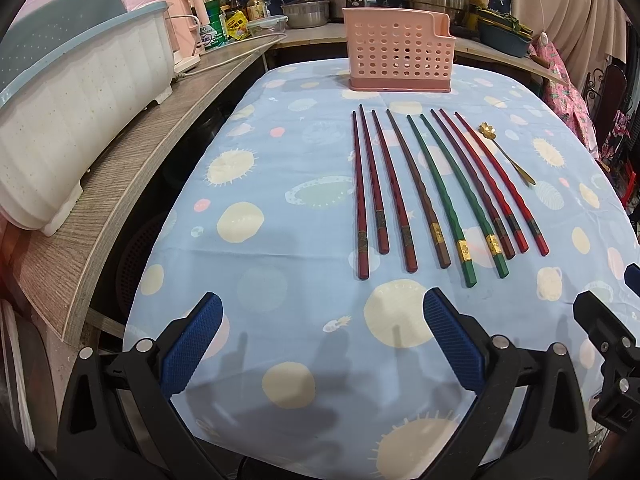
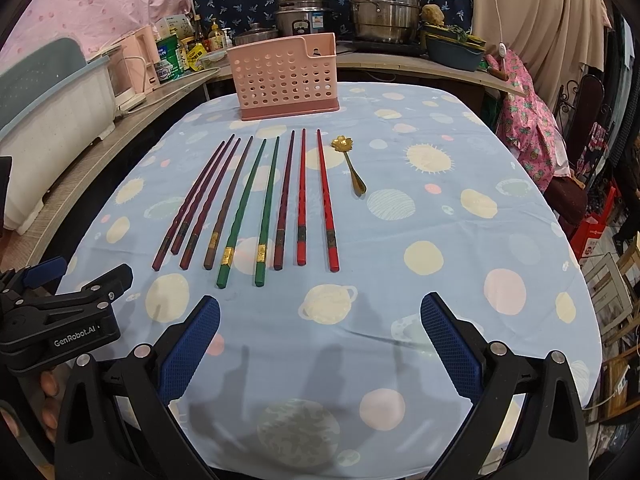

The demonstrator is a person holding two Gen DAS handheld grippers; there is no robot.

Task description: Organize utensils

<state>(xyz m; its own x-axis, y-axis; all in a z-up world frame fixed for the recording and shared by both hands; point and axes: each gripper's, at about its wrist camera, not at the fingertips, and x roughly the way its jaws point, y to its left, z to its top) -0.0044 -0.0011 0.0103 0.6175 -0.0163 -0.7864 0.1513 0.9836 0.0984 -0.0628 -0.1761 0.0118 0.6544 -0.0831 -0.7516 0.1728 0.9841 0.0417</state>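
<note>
Chopsticks, nine slim lacquered sticks in dark red, brown, green and bright red (image 2: 240, 204), lie side by side in a loose fan on the desk, thick ends toward the cameras and tapered tips toward a pink perforated plastic utensil holder (image 2: 286, 78) standing upright near the far edge. Just to the right of the row rests a small gold metal spoon with a flower-shaped bowl (image 2: 350, 162), apart from the nearest bright red stick. Each stick looks light, stiff and glossy, so likely slippery; the faceted thick end with its gold or dark band seems the surest place to pinch, since the round tips would probably roll away. Lying flat on soft cloth, they may press into it, which could help the pads get under them. The spoon's thin handle offers little to grip, and its mid-shaft looks best. A light blue cotton cloth printed with cream, pink and pale green planets (image 2: 460, 264) covers the desk. The left tool (image 1: 322, 344) hovers low over the near edge, its blue ribbed pads wide apart and holding nothing; the right tool (image 2: 320, 344) does likewise. Steel pots crowd the counter behind (image 2: 382, 8).
</note>
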